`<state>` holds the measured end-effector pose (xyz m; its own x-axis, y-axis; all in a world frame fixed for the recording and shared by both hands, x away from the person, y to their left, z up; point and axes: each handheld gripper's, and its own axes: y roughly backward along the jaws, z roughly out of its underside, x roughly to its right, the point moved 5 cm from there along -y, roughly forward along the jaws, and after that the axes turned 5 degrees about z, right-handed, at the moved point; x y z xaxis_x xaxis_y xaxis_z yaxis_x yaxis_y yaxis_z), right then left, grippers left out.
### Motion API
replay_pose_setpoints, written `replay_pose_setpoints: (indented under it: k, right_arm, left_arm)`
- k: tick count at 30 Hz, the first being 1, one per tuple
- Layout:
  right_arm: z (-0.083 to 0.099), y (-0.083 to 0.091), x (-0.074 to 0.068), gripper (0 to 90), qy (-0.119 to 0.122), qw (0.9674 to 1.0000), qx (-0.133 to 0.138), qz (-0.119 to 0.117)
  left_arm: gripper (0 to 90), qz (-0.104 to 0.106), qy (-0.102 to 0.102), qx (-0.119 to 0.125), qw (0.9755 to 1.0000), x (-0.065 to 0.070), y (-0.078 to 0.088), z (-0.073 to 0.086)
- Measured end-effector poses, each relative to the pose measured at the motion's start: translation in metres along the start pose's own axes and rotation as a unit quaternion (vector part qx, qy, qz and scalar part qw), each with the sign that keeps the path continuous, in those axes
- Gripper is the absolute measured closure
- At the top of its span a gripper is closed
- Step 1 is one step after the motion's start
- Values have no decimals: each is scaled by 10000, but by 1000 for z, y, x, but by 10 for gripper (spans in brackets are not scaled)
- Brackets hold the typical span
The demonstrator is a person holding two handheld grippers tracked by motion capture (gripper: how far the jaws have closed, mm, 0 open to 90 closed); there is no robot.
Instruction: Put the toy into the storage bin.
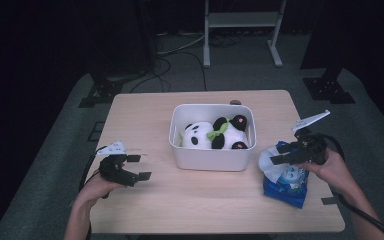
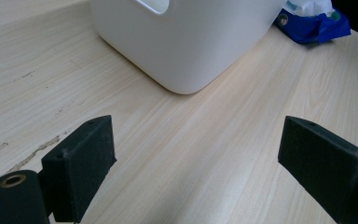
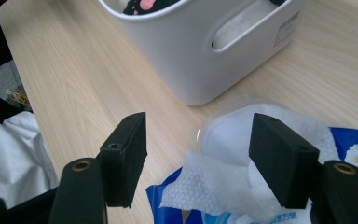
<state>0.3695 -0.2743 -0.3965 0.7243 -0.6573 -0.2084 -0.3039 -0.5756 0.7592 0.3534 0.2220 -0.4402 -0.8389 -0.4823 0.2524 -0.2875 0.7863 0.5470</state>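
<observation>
The blue plastic wet-wipe pack [image 1: 286,182], a white wipe sticking out, lies just right of the white plastic tub [image 1: 212,156]. The right gripper [image 3: 198,156] hovers over it, jaws apart. The left gripper [image 1: 137,167], left of the tub, gapes empty.

Small print on the wet wipe pack [image 3: 354,154] and the white bin [image 3: 286,30] is illegible.

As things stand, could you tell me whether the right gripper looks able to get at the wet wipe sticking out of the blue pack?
Probably yes. The right gripper hangs just above the wet wipe, jaws open on either side, with nothing between them and the blue pack.
</observation>
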Motion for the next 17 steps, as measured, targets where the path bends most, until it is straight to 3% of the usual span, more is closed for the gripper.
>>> replay_pose_setpoints:
  k: [17]
  right_arm:
    - [20,5,-3,345,-126,9999,40,-12]
  left_arm:
    - [95,27,2,31,10000,1,-1,-2]
